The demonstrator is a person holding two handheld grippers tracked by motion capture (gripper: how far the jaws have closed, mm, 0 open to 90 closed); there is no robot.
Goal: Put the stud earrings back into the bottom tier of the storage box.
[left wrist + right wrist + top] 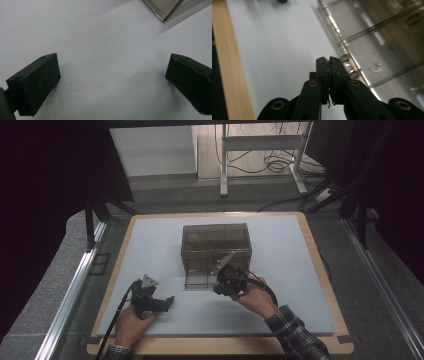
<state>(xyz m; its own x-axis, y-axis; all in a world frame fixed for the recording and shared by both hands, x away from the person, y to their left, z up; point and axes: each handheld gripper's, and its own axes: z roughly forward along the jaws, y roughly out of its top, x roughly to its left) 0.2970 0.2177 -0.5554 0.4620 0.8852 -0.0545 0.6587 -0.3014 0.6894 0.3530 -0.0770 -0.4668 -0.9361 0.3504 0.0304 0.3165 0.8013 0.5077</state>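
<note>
At the centre of the high view a smoky, see-through plastic box (216, 251) with gridded walls stands on the matte pale-grey mat (150, 245). The right gripper (224, 287), its black jaws pressed together on nothing visible, sits at the box's lower front edge. Lower left, the left gripper (169, 301) lies with its blocky jaws spread apart.

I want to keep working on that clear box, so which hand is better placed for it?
The right. Its gripper is at the front of the clear box, beside the lowered front flap, with its fingers shut. The left gripper rests open on the white mat, apart from the box.
</note>
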